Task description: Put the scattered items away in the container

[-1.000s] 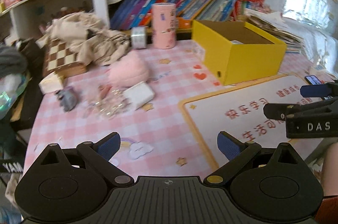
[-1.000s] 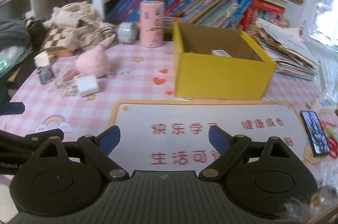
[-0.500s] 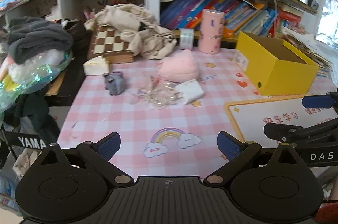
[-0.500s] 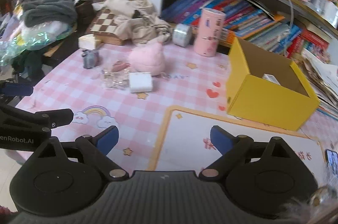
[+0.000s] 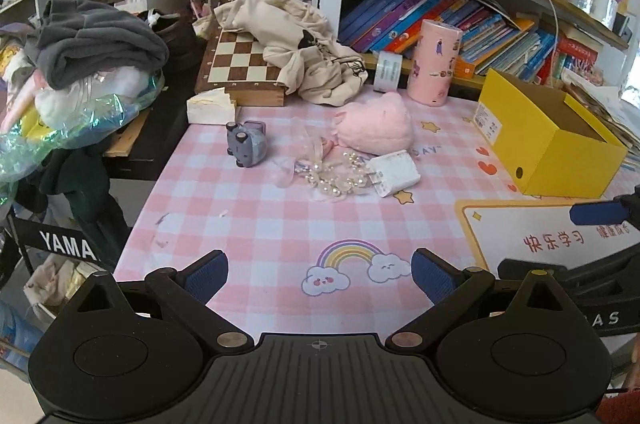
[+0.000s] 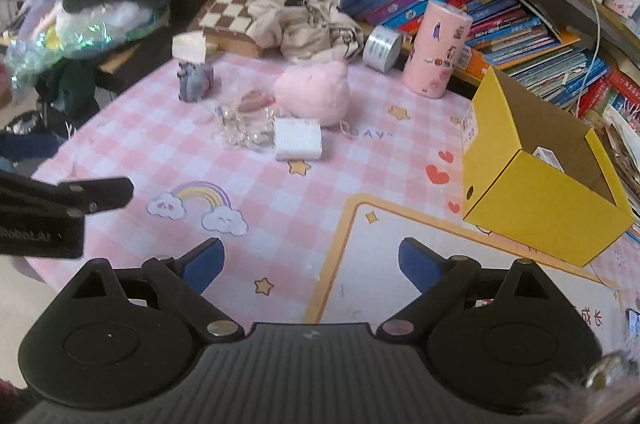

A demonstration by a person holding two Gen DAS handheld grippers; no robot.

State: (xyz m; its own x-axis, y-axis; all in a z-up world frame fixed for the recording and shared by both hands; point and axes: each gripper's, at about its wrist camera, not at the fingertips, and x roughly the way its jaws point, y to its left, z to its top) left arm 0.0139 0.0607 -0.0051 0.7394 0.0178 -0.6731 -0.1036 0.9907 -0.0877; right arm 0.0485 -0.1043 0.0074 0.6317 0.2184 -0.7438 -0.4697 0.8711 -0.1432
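My left claw (image 5: 319, 274) hangs wide open over the pink checked tabletop (image 5: 256, 224), nothing between its blue pads. At twelve o'clock a white charger (image 5: 394, 173) touches a tangle of pearl beads (image 5: 336, 178), with a pink plush (image 5: 376, 128) just behind. At eleven o'clock stands a small grey toy (image 5: 246, 144). The yellow box (image 5: 548, 148) sits open at two o'clock. The right claw (image 5: 596, 214) pokes in at three o'clock.

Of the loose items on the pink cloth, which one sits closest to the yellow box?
The white charger plug. It lies at the box-side edge of the cluster, beside the pearl beads; the pink plush sits behind it and the grey toy farthest from the yellow box.
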